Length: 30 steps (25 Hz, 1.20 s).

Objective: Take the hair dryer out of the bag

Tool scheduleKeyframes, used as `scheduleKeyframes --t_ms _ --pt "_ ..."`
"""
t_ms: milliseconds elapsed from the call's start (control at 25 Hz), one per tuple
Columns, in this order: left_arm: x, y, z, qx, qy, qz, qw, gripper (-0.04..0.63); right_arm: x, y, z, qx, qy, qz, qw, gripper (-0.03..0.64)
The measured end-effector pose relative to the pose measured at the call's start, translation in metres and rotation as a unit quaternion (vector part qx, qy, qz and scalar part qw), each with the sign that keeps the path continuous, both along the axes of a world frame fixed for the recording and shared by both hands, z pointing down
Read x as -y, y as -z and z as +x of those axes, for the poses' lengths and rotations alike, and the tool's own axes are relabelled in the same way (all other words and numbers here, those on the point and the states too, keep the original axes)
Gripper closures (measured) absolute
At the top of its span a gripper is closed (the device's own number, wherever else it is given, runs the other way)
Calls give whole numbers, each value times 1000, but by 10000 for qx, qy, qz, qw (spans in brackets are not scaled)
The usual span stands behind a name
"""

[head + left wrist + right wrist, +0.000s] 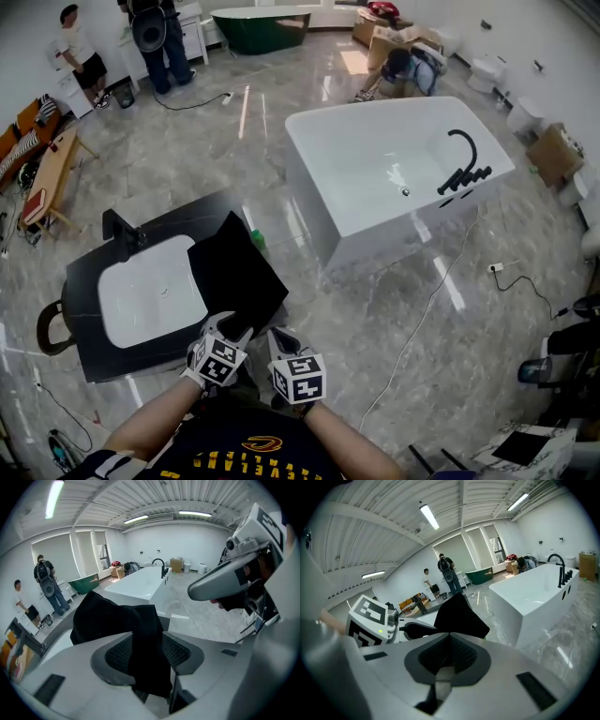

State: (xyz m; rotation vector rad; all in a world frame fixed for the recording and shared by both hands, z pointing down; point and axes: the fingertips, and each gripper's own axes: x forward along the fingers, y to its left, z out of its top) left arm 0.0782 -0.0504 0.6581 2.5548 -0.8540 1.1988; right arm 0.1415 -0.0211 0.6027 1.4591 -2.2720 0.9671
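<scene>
**A:** On the dark worktop [173, 225], just beside the white basin [150, 295], I have the black bag [234, 272].

**B:** And your grippers?

**A:** My left gripper [232, 328] is at the bag's near edge. Its jaws are wide apart and a fold of the black cloth hangs between them, not pinched. My right gripper [275, 336] is close beside it, jaws pressed together on nothing.

**B:** The hair dryer?

**A:** I can't see it in any view.

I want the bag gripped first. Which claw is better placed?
Probably left. The left claw stands open with cloth of the black bag between its jaws; the right claw is shut, the bag beyond its tips.
</scene>
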Motion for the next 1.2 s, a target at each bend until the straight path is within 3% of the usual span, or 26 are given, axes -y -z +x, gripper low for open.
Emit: scheduleKeyframes --t_ms 320,480,960,1000,1200 --pt "3 -17 -3 244 -158 -169 9994 426 5 -23 -16 -284 46 -332 9990 609" --pt "0 -13 -5 109 -243 -276 9993 524 4 -25 -21 -328 80 -388 9987 609" --pt "-1 -8 -11 -61 -416 -482 9980 546 21 -27 -28 -412 148 -464 9980 609" --pt "-1 -6 -12 -97 -403 -473 9980 578 22 -27 -28 -413 153 -473 9979 609" --pt "4 7 -17 -398 -196 -516 9977 583 26 -29 -30 -407 174 -526 9976 611"
